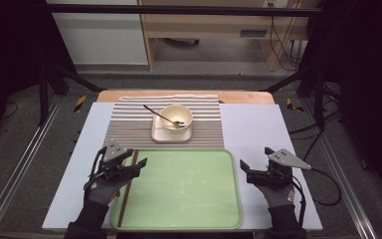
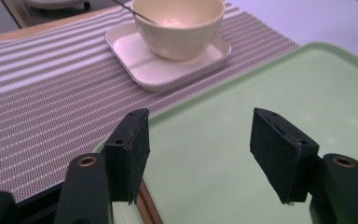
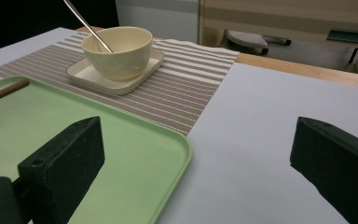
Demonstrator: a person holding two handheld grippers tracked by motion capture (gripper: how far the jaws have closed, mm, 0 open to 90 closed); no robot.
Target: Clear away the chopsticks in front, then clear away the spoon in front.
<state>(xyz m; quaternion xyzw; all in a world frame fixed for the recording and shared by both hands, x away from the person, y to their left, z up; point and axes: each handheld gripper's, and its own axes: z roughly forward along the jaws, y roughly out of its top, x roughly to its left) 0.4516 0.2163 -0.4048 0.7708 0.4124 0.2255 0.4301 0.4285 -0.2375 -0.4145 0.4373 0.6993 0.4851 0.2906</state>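
We see the tabletop w/ a green tray up front; brown chopsticks lie along its left edge, just below the left claw. Left claw's jaws stand wide, nothing btwn them. Right claw, also wide & empty, hangs beside the tray's right rim.

Pale green tray, cream bowl (square plate alike), brown-and-white striped mat, brown chopsticks
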